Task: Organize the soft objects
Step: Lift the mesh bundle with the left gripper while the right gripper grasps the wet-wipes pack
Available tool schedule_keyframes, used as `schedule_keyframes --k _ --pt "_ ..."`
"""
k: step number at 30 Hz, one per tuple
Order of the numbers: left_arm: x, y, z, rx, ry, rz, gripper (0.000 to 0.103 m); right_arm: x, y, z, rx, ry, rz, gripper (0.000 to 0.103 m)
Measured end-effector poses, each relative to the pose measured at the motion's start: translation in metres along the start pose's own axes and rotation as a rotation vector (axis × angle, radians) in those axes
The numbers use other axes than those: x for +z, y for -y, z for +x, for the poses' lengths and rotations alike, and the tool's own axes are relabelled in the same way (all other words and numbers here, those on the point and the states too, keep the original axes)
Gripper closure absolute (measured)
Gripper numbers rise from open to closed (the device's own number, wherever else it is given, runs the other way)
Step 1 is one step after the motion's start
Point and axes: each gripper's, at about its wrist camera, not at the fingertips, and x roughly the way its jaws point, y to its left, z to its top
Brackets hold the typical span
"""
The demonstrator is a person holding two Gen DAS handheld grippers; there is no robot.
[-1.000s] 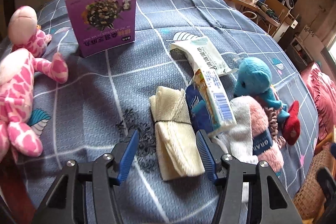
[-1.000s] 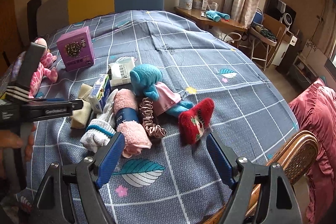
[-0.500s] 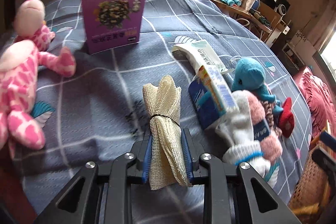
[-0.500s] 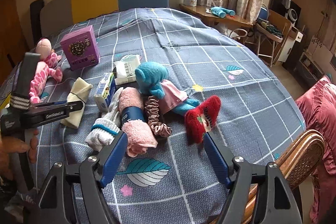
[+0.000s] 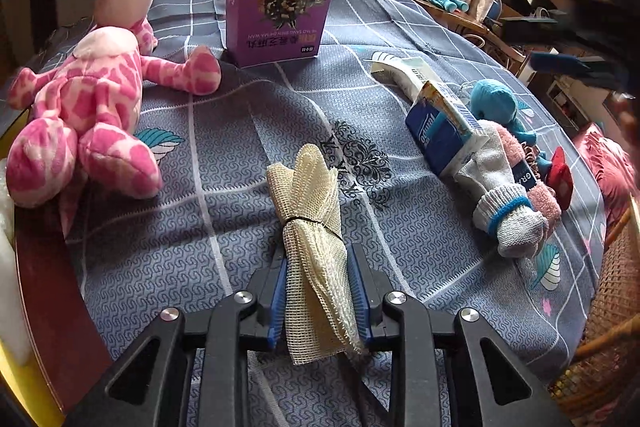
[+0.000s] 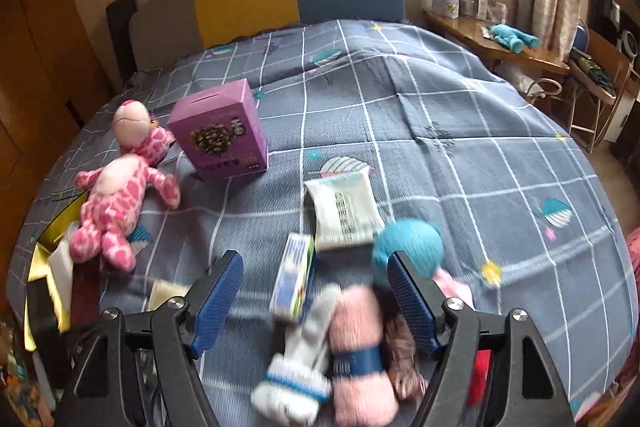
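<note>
A cream mesh cloth [image 5: 308,187], rolled and tied with a band, stands up between the blue pads of my left gripper [image 5: 316,255]. The pads press on it while the jaws are opening slightly. It hangs just over the grey checked bedspread [image 5: 224,131], to the right of a pink spotted plush [image 5: 92,107]. My right gripper [image 6: 313,261] stands open above a pile: a white sock [image 6: 304,359], a pink sock roll [image 6: 356,331], a brown scrunchie [image 6: 400,347] and a blue plush [image 6: 408,243]. Nothing is between its fingers.
A purple box [image 5: 280,11] stands at the back. A blue tissue pack [image 5: 436,131] and a white wipes packet [image 5: 408,75] lie beside the socks. A yellow bin [image 6: 44,251] sits at the bed's left edge and a wicker chair [image 5: 600,307] at the right.
My left gripper shut on the cream cloth, lifted it and carried it left, away from the tissue pack. My right gripper moved forward over the sock pile.
</note>
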Motion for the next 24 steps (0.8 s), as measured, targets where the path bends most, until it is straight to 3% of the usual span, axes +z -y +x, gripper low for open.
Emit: schedule_keyframes --k 6,14,16,17,18,20,24 --pt "0.0 -0.006 0.003 -0.041 -0.007 -0.041 0.072 0.046 0.0 0.078 -0.054 -0.114 -0.054 0.021" --pt "-0.001 -0.009 0.007 -0.069 -0.014 -0.066 0.07 0.059 0.004 0.155 -0.133 -0.294 -0.124 0.02" --pt "0.0 -0.008 0.007 -0.064 -0.016 -0.065 0.069 0.057 0.006 0.168 -0.146 -0.33 -0.136 0.026" --pt "0.0 -0.007 0.007 -0.062 -0.016 -0.064 0.069 0.056 0.007 0.173 -0.144 -0.347 -0.135 0.041" --pt "0.0 -0.007 0.008 -0.06 -0.016 -0.062 0.069 0.053 0.007 0.177 -0.142 -0.357 -0.142 0.045" --pt "0.001 -0.006 0.009 -0.054 -0.014 -0.054 0.07 0.051 0.005 0.175 -0.175 -0.332 -0.179 0.05" --pt "0.0 -0.005 0.008 -0.046 -0.012 -0.048 0.072 0.052 0.0 0.156 -0.173 -0.264 -0.193 0.051"
